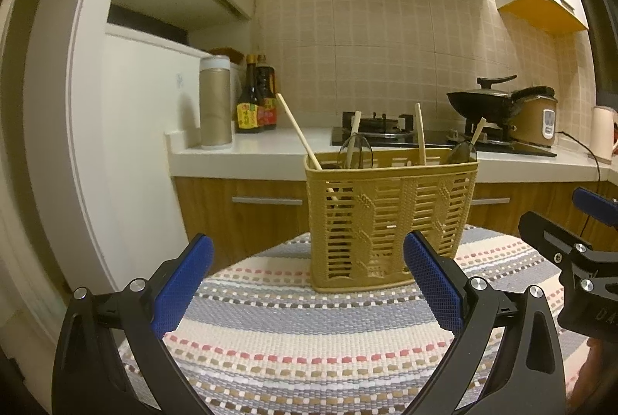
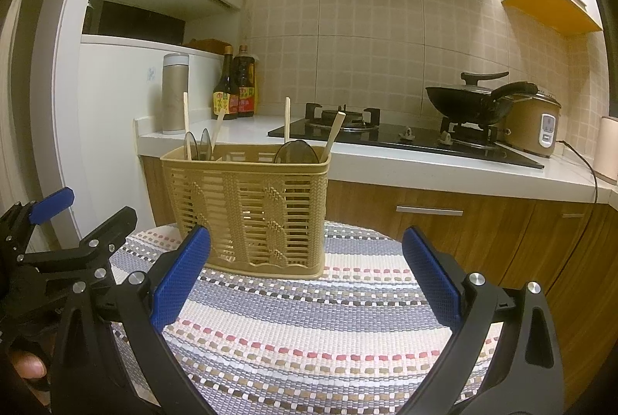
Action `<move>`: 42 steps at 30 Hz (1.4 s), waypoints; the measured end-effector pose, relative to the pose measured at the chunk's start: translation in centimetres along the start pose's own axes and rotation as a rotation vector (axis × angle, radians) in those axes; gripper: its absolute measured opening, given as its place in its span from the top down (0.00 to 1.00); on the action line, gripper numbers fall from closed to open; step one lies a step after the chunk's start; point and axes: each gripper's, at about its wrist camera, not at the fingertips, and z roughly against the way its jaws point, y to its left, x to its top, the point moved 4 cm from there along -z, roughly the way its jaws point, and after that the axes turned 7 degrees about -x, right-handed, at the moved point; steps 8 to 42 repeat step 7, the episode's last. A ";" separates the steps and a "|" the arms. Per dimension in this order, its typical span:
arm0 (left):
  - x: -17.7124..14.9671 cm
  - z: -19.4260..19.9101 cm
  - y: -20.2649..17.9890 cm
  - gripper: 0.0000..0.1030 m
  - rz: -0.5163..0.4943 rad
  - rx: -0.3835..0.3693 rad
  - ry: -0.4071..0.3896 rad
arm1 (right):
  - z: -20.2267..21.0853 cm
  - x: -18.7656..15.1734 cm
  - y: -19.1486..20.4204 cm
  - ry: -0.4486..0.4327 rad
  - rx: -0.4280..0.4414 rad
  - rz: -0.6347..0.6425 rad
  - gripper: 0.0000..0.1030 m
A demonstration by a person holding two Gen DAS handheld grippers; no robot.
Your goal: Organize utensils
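We see a tan lattice-walled utensil basket [image 1: 390, 218] standing upright toward the far edge of a round table covered by a striped woven mat [image 1: 309, 337]. Inside the basket we can make out wooden chopsticks [image 1: 298, 132] leaning out over the rim at the left end, and more wooden sticks [image 1: 420, 134] rising from the right half. Two dark, translucent spoon bowls poke above the rim, one spoon [image 1: 357, 150] in the left part and another spoon [image 1: 461, 153] at the right end; whether a divider separates them we cannot tell for sure. Our left gripper [image 1: 309, 270] hangs above the near side of the mat with its blue pads spread wide and nothing between them, its right pad overlapping the basket's lower right corner in view. Our right gripper [image 2: 307, 266] is likewise spread wide and holds nothing, just to the right of the left one and near the basket. Far behind, on the white counter [image 2: 386, 160], stand a metal flask [image 2: 175, 94], two sauce bottles [image 2: 235, 87], a black wok [image 2: 469, 102] on the stove, and a rice cooker [image 2: 535, 129].
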 end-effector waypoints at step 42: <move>-0.1 -0.4 0.9 0.07 0.048 -0.003 0.032 | -0.2 0.0 0.1 0.005 0.000 -0.001 0.08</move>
